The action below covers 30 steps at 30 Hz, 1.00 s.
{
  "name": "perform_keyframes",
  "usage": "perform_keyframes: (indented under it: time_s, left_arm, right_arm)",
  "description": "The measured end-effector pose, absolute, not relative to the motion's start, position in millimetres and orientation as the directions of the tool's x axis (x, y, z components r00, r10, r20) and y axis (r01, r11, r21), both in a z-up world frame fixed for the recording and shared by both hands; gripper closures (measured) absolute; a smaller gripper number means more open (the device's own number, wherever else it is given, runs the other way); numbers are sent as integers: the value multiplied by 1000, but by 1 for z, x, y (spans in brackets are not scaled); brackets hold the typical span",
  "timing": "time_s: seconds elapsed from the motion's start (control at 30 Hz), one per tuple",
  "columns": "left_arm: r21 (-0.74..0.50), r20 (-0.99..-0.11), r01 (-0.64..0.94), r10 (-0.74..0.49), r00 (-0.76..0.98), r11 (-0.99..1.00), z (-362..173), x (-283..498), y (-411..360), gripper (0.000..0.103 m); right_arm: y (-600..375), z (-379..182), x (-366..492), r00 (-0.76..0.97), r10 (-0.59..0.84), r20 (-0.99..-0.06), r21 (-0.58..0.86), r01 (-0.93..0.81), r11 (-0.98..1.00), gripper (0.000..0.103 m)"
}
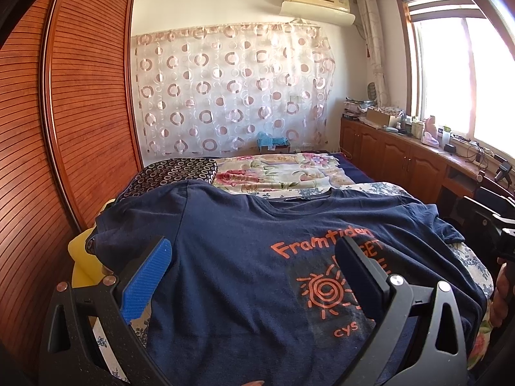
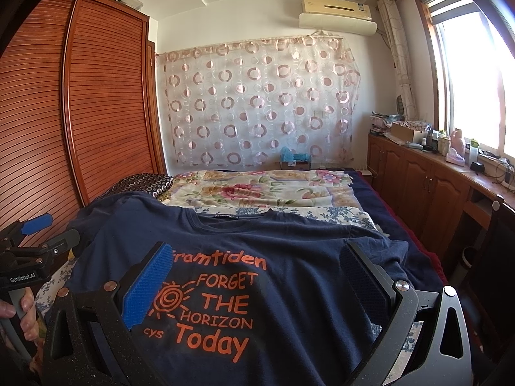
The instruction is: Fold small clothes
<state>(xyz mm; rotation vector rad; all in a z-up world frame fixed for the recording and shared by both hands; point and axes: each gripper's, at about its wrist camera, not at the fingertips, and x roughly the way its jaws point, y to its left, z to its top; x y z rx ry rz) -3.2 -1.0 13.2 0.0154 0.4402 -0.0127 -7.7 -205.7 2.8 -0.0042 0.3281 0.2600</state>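
The left hand-held gripper (image 1: 254,276) hovers with fingers spread wide, grasping nothing. The navy T-shirt (image 2: 289,244) lies flat, print up, on the bed (image 2: 363,217); soft and light, best pinched at a sleeve or hem. The right hand-held gripper (image 2: 257,286) is also released.

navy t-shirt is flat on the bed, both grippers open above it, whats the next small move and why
Probably lower the left gripper onto the left sleeve and pinch it: the navy t-shirt lies spread, print up, nothing folded yet.
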Motion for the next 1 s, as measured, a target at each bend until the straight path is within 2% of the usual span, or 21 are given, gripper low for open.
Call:
perform_keyframes:
  time_s: [0.13,0.83,1.0]
  left_arm:
    - [1,-440,-8,8,898,1000,8,3,15,1]
    - [-94,-539,-99,33,841,991,-26,25,154,1]
    - [-164,-592,-103,-14,806,981,-49,36,179,15]
  right_arm:
    - [-199,-5,-2,887,313,-339,47,-317,947,0]
    - [-187,-21,46,782,419,-461,67,-440,896,1]
    - [-182,-24,61,730,456,-509,90,-482,872,5]
